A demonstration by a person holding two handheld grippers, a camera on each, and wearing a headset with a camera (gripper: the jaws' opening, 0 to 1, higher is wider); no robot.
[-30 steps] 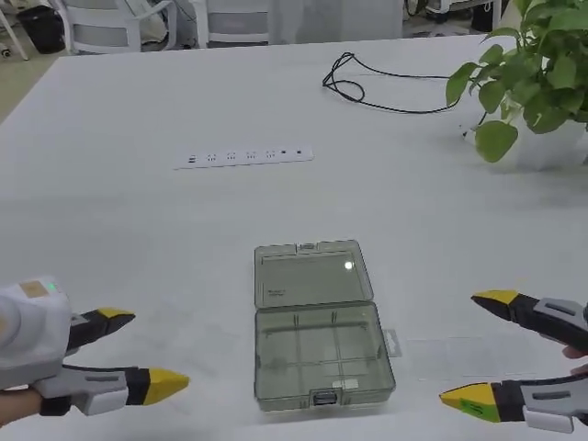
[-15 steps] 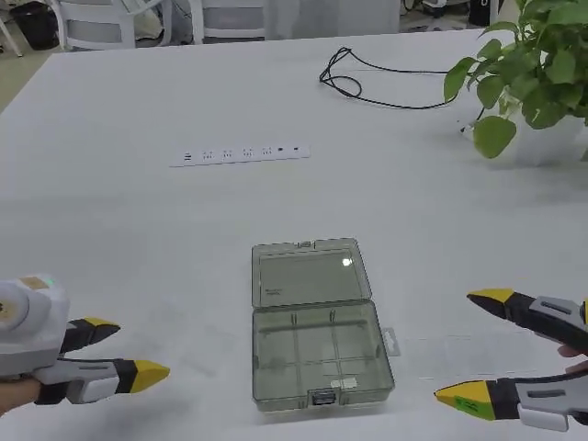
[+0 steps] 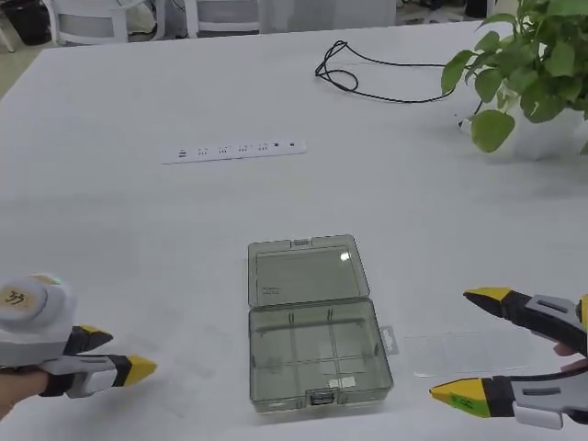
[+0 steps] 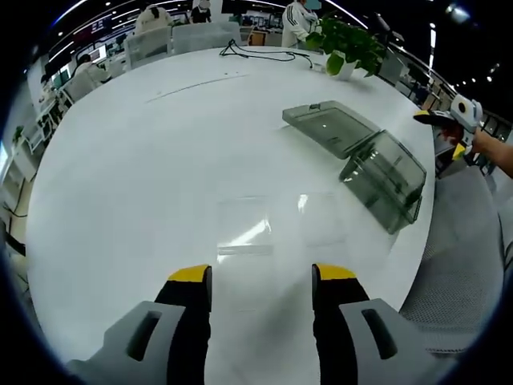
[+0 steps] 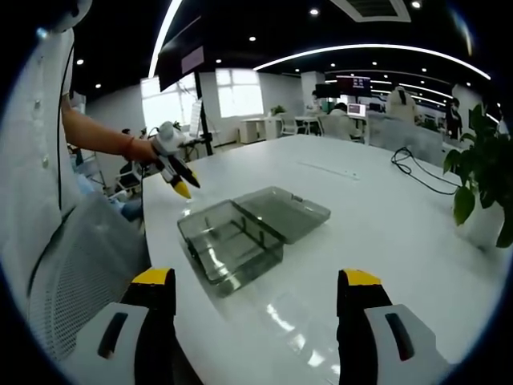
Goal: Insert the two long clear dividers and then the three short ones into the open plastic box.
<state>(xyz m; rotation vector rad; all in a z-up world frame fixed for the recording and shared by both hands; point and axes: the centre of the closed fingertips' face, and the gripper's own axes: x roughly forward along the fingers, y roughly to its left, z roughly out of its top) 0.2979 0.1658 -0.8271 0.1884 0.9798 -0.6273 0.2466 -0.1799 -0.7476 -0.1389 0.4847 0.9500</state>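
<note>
1. The left tongs (image 3: 129, 351), open and empty, had drawn back to the box's (image 3: 308, 274) 8 o'clock.
2. The right tongs (image 3: 451, 344), wide open and empty, flanked clear dividers (image 3: 478, 352) at its 3 o'clock; insertion seemed unstarted.

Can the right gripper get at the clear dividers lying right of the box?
Likely yes: the right gripper is open, the clear dividers lie flat on the table right before its jaws, and the box sits off to one side.

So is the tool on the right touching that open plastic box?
Apart. The head view shows a stretch of white table between the right tool and the box.
</note>
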